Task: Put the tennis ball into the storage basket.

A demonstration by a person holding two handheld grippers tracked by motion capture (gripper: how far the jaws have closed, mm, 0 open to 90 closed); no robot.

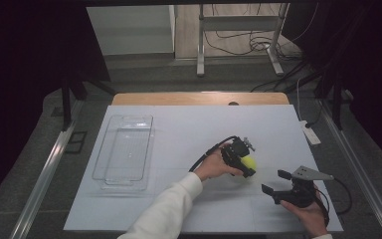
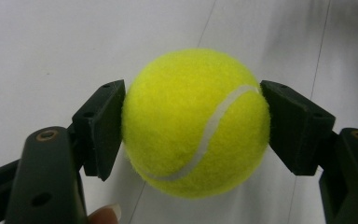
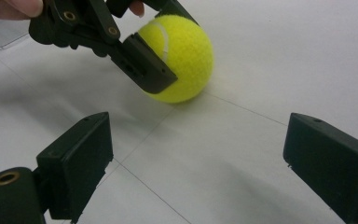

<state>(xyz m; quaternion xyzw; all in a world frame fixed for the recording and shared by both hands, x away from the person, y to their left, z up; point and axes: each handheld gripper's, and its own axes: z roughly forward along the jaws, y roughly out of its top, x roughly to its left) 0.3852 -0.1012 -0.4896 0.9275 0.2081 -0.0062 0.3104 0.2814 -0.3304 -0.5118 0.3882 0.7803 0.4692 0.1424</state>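
My left gripper (image 2: 193, 123) has its jaws pressed on both sides of the tennis ball (image 2: 196, 123), which sits on the white desk (image 1: 189, 134) right of centre; my right gripper (image 3: 205, 163) waits near it with jaws wide and nothing between them. The ball's fuzzy, round sides could roll out of the flat pads if I lift crookedly. The clear tray (image 1: 124, 149) lies well apart to the left, with nothing in the way.

In the high view the left gripper (image 1: 243, 162) covers most of the tennis ball (image 1: 249, 162), so we cannot judge there whether it rests on the surface (image 1: 189, 134). In the right gripper view one pad hides part of the ball's side. The clear tray (image 1: 125, 149) is too faint for us to see any contents.
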